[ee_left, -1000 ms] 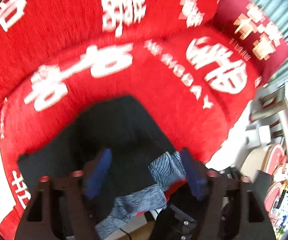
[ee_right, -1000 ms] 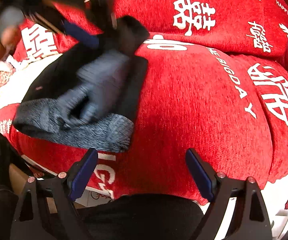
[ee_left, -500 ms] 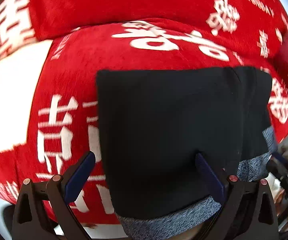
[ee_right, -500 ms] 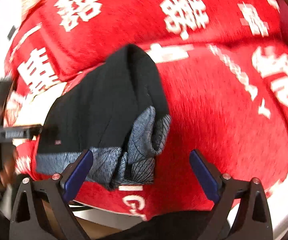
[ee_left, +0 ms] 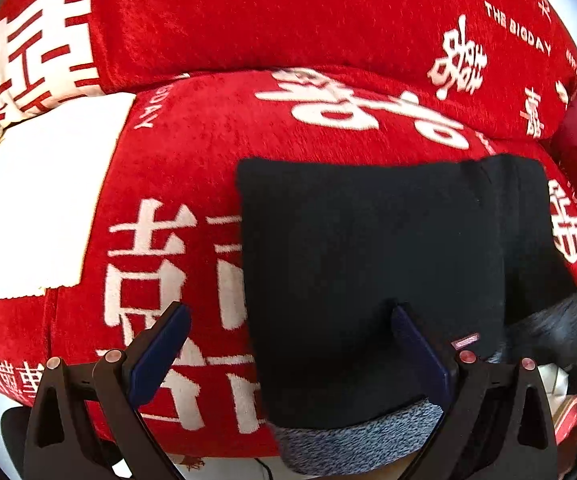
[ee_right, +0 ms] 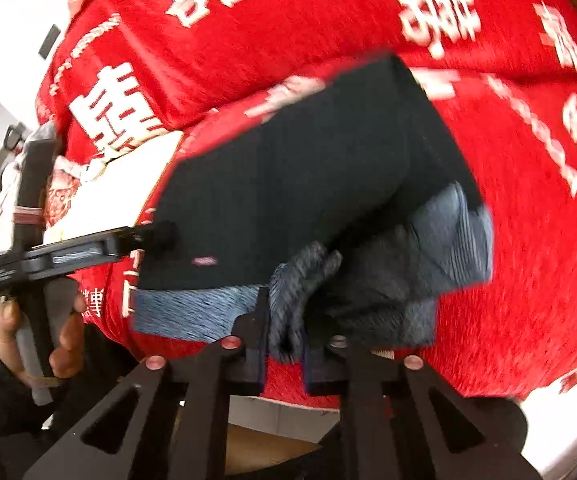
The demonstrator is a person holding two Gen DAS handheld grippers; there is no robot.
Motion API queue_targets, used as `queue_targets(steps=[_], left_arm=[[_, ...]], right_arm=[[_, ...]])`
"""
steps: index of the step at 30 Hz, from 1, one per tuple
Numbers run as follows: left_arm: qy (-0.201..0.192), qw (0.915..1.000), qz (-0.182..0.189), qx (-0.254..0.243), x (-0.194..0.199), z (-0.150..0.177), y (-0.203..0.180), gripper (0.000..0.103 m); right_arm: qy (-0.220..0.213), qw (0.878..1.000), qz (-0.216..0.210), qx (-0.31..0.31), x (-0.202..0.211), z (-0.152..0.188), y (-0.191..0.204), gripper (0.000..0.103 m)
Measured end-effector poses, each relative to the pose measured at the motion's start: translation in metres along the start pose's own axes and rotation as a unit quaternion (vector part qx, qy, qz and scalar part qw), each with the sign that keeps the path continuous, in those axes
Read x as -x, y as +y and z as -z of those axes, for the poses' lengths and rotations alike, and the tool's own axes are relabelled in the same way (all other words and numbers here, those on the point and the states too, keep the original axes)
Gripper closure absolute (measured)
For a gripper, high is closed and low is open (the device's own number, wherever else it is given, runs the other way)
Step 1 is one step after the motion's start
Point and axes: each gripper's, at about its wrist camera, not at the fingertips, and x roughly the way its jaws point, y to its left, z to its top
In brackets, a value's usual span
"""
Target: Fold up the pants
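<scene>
The black pants (ee_left: 368, 280) lie folded on the red sofa cover (ee_left: 208, 140), the left gripper (ee_left: 288, 352) spread wide over their 9 o'clock edge, while the right gripper (ee_right: 284, 344), at 6 o'clock, pinches their grey waistband (ee_right: 288, 280).

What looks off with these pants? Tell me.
The pants lie mostly flat and square on the sofa, but the grey cuff at the right front corner is bunched and twisted instead of flat. The right gripper is shut on that bunch; the left gripper is open.
</scene>
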Motion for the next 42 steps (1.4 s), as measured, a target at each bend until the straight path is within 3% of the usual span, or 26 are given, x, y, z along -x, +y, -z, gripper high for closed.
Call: queue_targets(steps=[3, 4, 7, 10, 12, 14, 15, 17, 19, 22, 23, 24, 25, 26, 27, 29, 31, 33, 36, 39, 42], left_arm=[[0.003, 0.9999, 0.010, 0.010, -0.002, -0.002, 0.004, 0.002], [0.007, 0.9999, 0.009, 0.011, -0.005, -0.002, 0.003, 0.002], [0.021, 0.9998, 0.005, 0.000, -0.015, 0.003, -0.005, 0.002], [0.018, 0.9997, -0.005, -0.019, -0.015, 0.007, -0.010, 0.002], [0.017, 0.9996, -0.006, -0.020, -0.015, 0.006, -0.010, 0.002], [0.019, 0.9997, -0.003, -0.015, -0.015, 0.006, -0.008, 0.002], [0.019, 0.9997, -0.002, -0.013, -0.014, 0.006, -0.007, 0.002], [0.019, 0.9997, -0.001, -0.012, -0.013, 0.008, -0.005, 0.002], [0.019, 0.9998, 0.002, -0.009, -0.013, 0.009, -0.004, 0.002], [0.022, 0.9997, 0.005, -0.007, -0.015, 0.008, -0.004, 0.002], [0.024, 0.9997, 0.006, -0.006, -0.014, 0.008, -0.004, 0.002], [0.023, 0.9997, 0.005, -0.008, -0.012, 0.008, -0.004, 0.002], [0.020, 0.9997, 0.002, -0.012, -0.010, 0.008, -0.003, 0.002], [0.014, 0.9998, -0.003, -0.015, -0.005, 0.008, -0.001, 0.002], [0.008, 0.9999, -0.004, -0.014, -0.001, 0.006, 0.001, 0.002], [-0.003, 1.0000, 0.003, -0.001, 0.006, 0.002, 0.010, 0.002], [-0.005, 0.9999, 0.007, 0.013, 0.006, -0.003, 0.016, 0.002], [0.001, 0.9997, 0.014, 0.022, 0.001, -0.006, 0.019, 0.002], [0.017, 0.9997, 0.012, 0.014, -0.011, -0.006, 0.013, 0.002], [0.021, 0.9997, 0.007, -0.006, -0.014, -0.004, 0.001, 0.002], [0.006, 0.9998, 0.011, -0.016, -0.005, -0.007, -0.006, 0.002]], right_arm=[[-0.056, 0.998, 0.042, 0.003, 0.025, -0.015, -0.007, 0.093], [-0.050, 0.997, 0.054, 0.001, 0.021, -0.017, -0.016, 0.093], [0.027, 0.994, 0.103, -0.037, -0.021, -0.007, -0.053, 0.093], [0.015, 0.995, 0.090, -0.039, -0.018, 0.002, -0.049, 0.089], [0.002, 0.996, 0.078, -0.044, -0.004, -0.001, -0.046, 0.070], [-0.023, 0.995, 0.087, -0.050, 0.009, -0.006, -0.048, 0.009], [-0.040, 0.993, 0.100, -0.051, 0.015, -0.005, -0.050, 0.005], [-0.054, 0.990, 0.115, -0.058, 0.023, -0.005, -0.059, 0.005], [-0.055, 0.990, 0.101, -0.080, 0.022, -0.006, -0.066, 0.005], [-0.029, 0.992, 0.082, -0.092, -0.006, -0.007, -0.072, 0.005], [-0.018, 0.992, 0.085, -0.094, -0.020, -0.008, -0.074, 0.013], [-0.011, 0.992, 0.080, -0.101, -0.029, -0.008, -0.076, 0.032], [-0.003, 0.993, 0.048, -0.111, -0.034, -0.009, -0.074, 0.065], [-0.018, 0.992, 0.046, -0.112, -0.029, -0.011, -0.066, 0.074], [-0.033, 0.994, 0.045, -0.096, -0.022, -0.014, -0.056, 0.076], [-0.054, 0.995, 0.031, -0.072, -0.004, -0.015, -0.031, 0.078], [-0.058, 0.994, 0.018, -0.087, 0.006, -0.008, -0.021, 0.078], [-0.046, 0.990, 0.010, -0.136, 0.002, 0.007, -0.031, 0.079], [-0.003, 0.983, 0.045, -0.178, -0.032, 0.030, -0.057, 0.079], [-0.018, 0.984, 0.024, -0.175, -0.034, 0.030, -0.068, 0.077], [-0.007, 0.986, 0.040, -0.162, -0.023, 0.018, -0.068, 0.062]])
